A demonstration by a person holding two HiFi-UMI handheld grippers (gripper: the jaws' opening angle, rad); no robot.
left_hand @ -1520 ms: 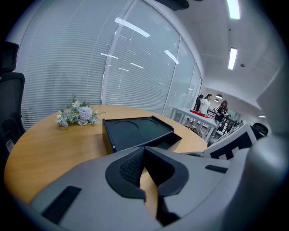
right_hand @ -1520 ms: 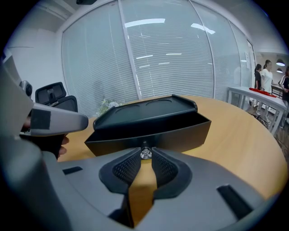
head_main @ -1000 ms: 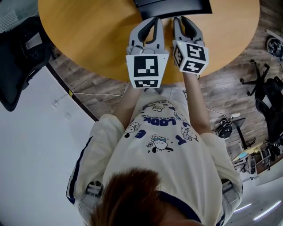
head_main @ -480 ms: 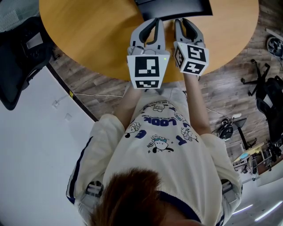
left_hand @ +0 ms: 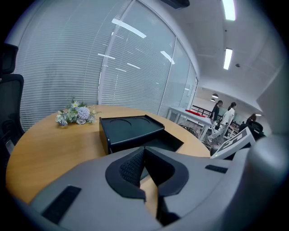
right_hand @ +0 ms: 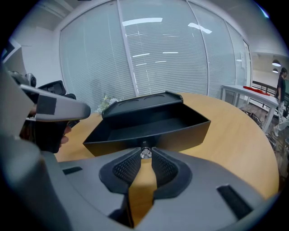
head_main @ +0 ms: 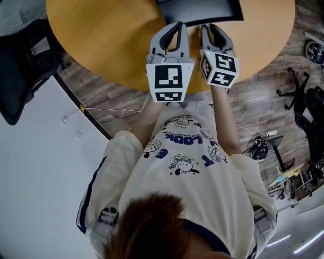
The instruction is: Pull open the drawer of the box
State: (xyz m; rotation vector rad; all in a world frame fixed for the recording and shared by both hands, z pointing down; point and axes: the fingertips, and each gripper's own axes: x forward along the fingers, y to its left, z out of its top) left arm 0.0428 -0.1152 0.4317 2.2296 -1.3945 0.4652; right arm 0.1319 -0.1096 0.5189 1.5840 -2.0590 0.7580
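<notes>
A black box (head_main: 197,9) stands at the far side of the round wooden table (head_main: 101,35). Its drawer (right_hand: 149,124) is pulled out toward me and looks empty. In the right gripper view, my right gripper (right_hand: 145,157) is shut on the drawer's small silver knob (right_hand: 145,153). The left gripper (left_hand: 145,151) is shut with nothing in it, just left of the drawer, pointing at the box (left_hand: 131,128). From the head view both grippers, left (head_main: 172,28) and right (head_main: 208,28), sit side by side at the box's front.
A small bunch of artificial flowers (left_hand: 74,115) lies on the table behind the box. A black office chair (head_main: 25,60) stands left of the table, another chair (head_main: 304,101) on the right. People (left_hand: 223,119) walk far off behind glass.
Both grippers have barely moved; the whole view has only shifted slightly.
</notes>
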